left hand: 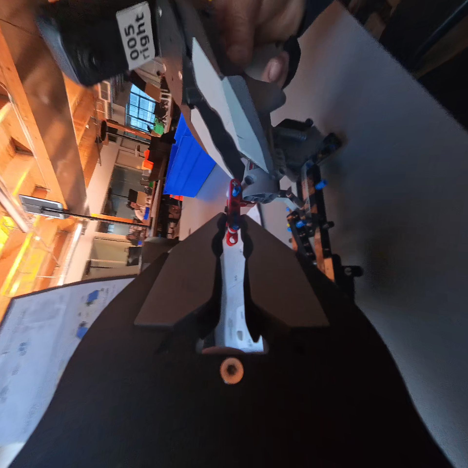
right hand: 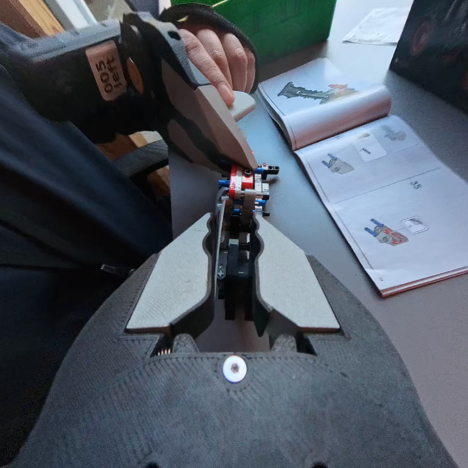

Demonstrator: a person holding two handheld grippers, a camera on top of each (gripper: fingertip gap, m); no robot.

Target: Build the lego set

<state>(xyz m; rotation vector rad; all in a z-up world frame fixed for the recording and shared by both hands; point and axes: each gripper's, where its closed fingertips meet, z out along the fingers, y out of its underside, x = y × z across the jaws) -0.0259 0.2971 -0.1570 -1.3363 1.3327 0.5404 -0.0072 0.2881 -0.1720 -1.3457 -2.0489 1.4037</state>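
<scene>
My left gripper [left hand: 233, 217] is shut on a thin red beam [left hand: 232, 200] with blue pins, holding it by its lower end. The beam's upper end meets the grey block of the partly built lego model [left hand: 260, 184], whose long black frame [left hand: 312, 215] runs back to the right. My right gripper [right hand: 233, 216] is shut on that model [right hand: 236, 266], its black and grey body between the jaws. In the right wrist view the left gripper [right hand: 249, 166] comes in from the upper left with its tips on the red beam [right hand: 240, 181]. The right gripper [left hand: 266, 169] shows from above in the left wrist view.
An open instruction booklet [right hand: 379, 190] lies on the grey table [right hand: 316, 253] to the right; it also shows in the left wrist view [left hand: 50, 342]. A dark box [right hand: 435, 50] and a green box [right hand: 266, 25] stand at the back. A blue bin [left hand: 187, 164] stands beyond the model. Left and right tips are no more than a few centimetres apart.
</scene>
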